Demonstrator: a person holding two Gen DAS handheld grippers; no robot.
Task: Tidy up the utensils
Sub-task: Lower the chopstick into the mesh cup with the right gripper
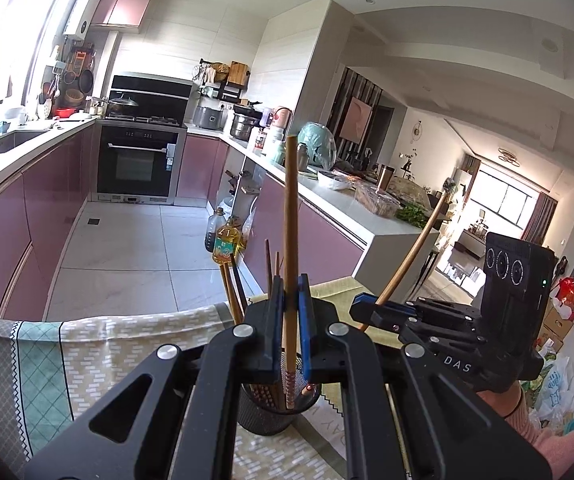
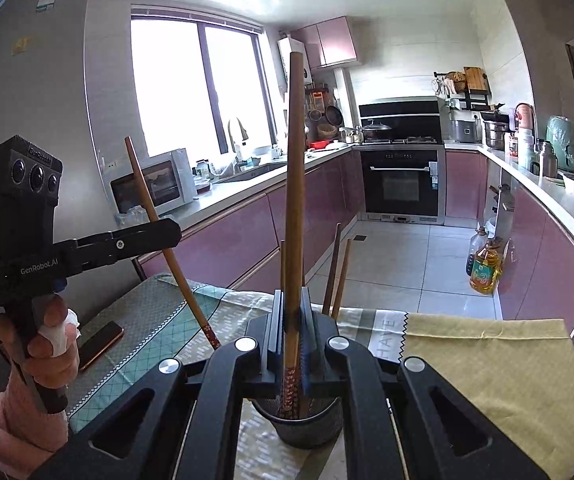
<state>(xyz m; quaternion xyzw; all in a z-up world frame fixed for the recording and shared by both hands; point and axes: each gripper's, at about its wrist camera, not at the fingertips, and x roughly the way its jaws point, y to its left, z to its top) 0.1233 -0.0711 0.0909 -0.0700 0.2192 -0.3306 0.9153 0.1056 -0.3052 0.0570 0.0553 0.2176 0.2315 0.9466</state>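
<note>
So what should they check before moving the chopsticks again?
1. Left gripper shut on its chopstick: ok.
2. Right gripper shut on its chopstick: ok.
3. Both patterned tips over the mesh holder: ok for the right one; the left one looks over it in its own view, beside it in the other view, cannot tell.
4. Holder upright on the tablecloth: ok.
5. Other chopsticks in the holder clear of the held ones: cannot tell.
6. Phone clear of the holder: ok.
</note>
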